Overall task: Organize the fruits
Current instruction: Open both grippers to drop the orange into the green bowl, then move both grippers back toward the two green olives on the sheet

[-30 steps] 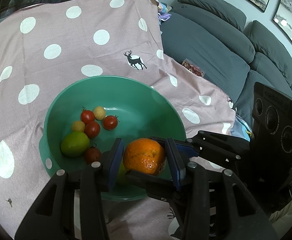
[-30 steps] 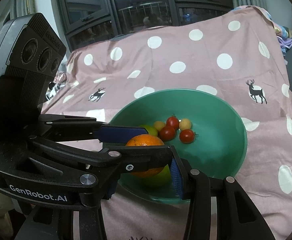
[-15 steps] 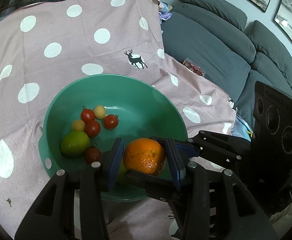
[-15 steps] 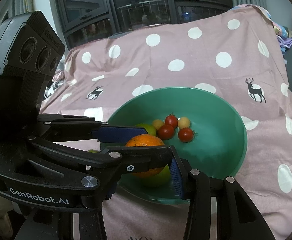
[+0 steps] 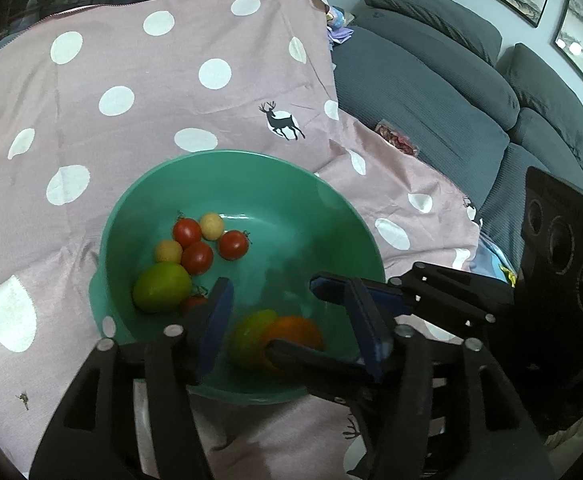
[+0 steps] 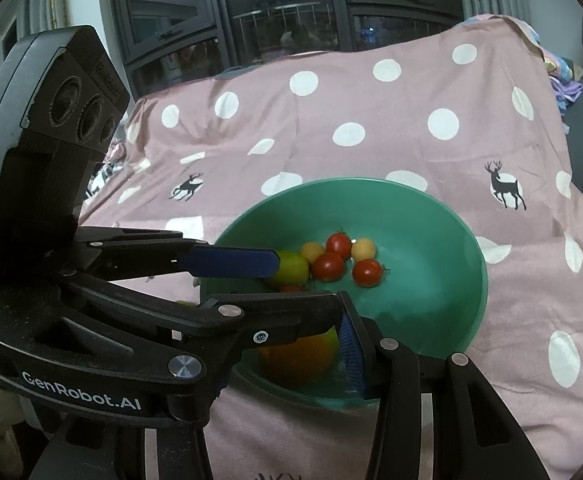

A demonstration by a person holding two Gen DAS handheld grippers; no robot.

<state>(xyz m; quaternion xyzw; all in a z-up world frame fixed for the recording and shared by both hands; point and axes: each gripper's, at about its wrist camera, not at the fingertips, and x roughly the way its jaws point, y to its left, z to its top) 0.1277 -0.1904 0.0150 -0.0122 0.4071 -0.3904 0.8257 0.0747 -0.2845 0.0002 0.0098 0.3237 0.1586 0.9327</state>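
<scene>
A green bowl (image 5: 331, 200) sits on a pink polka-dot cloth. It holds red cherry tomatoes (image 5: 197, 257), small yellow fruits (image 5: 211, 226), a green lime (image 5: 161, 287), a second green fruit (image 5: 249, 336) and an orange (image 5: 295, 330) at its near side. My left gripper (image 5: 291, 320) is open above the orange, its blue pads apart and empty. The bowl (image 6: 467, 240) and the orange (image 6: 295, 356) also show in the right wrist view. My right gripper (image 6: 299, 320) hangs over the bowl's near rim; only one blue pad (image 6: 351, 356) shows, with the left gripper's finger (image 6: 227, 263) across it.
A grey sofa (image 5: 451, 80) lies to the right of the cloth, with a small red packet (image 5: 397, 140) on it. Dark glass doors (image 6: 291, 20) stand behind the cloth. The cloth (image 6: 371, 120) rises toward the back.
My left gripper has opened and let go of the orange. The orange has dropped into the near side of the bowl beside a green fruit.
</scene>
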